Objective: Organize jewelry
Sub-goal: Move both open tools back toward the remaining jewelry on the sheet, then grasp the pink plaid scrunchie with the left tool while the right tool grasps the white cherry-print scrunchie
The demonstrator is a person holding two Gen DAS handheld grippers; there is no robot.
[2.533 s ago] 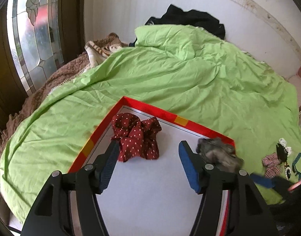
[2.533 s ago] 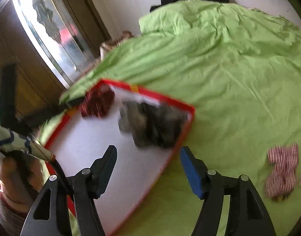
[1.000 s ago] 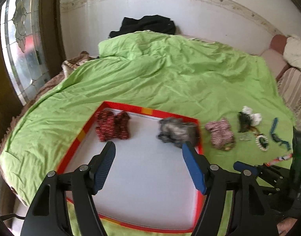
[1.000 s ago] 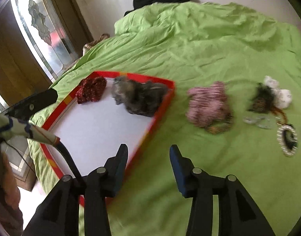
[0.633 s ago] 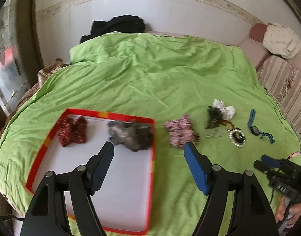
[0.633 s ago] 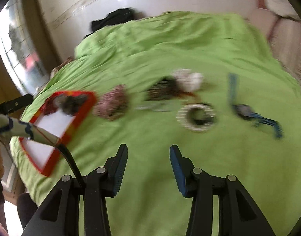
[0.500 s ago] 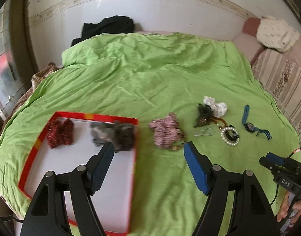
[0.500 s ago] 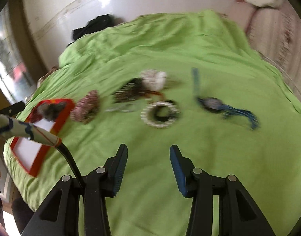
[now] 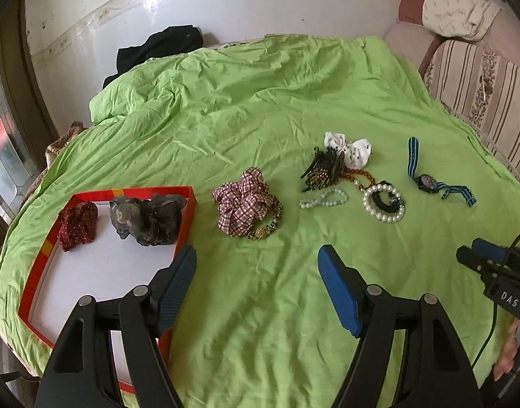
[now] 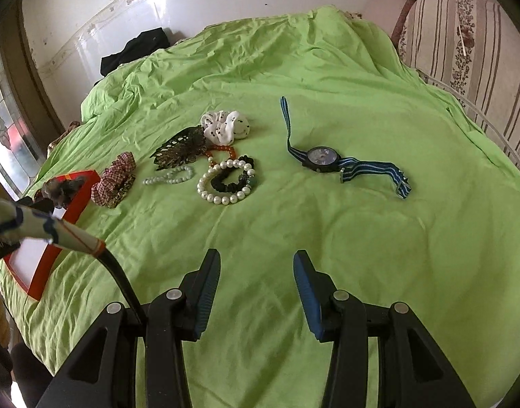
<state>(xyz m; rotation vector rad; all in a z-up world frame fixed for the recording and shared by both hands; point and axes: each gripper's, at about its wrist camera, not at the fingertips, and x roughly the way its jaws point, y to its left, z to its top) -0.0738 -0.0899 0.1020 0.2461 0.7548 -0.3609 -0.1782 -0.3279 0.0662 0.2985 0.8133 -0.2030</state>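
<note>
A red-rimmed tray (image 9: 187,210) (image 10: 86,188) lies at the left of a green bedspread, holding a dark red scrunchie (image 9: 78,225) and a grey scrunchie (image 9: 147,219). Right of it lie a plaid scrunchie (image 9: 244,200) (image 10: 114,178), a pearl bracelet (image 9: 384,204) (image 10: 225,183), a small bead bracelet (image 9: 322,199), a dark hair claw (image 9: 322,170) (image 10: 180,148), a white scrunchie (image 9: 350,148) (image 10: 225,125) and a blue-strapped watch (image 9: 428,182) (image 10: 322,159). My left gripper (image 9: 256,272) hovers open in front of the plaid scrunchie. My right gripper (image 10: 256,275) is open and empty, short of the pearls and watch.
The bed runs back to a white wall with a black garment (image 9: 157,46) against it. A striped sofa (image 9: 481,85) with a pale cloth stands at the right. A stained-glass window (image 10: 8,129) is at the left. A wide stretch of bare bedspread (image 10: 396,238) lies around the right gripper.
Both grippers have swung right, away from the tray and toward the loose jewelry. The tray slid to the left of both views. Neither gripper's jaws changed.
</note>
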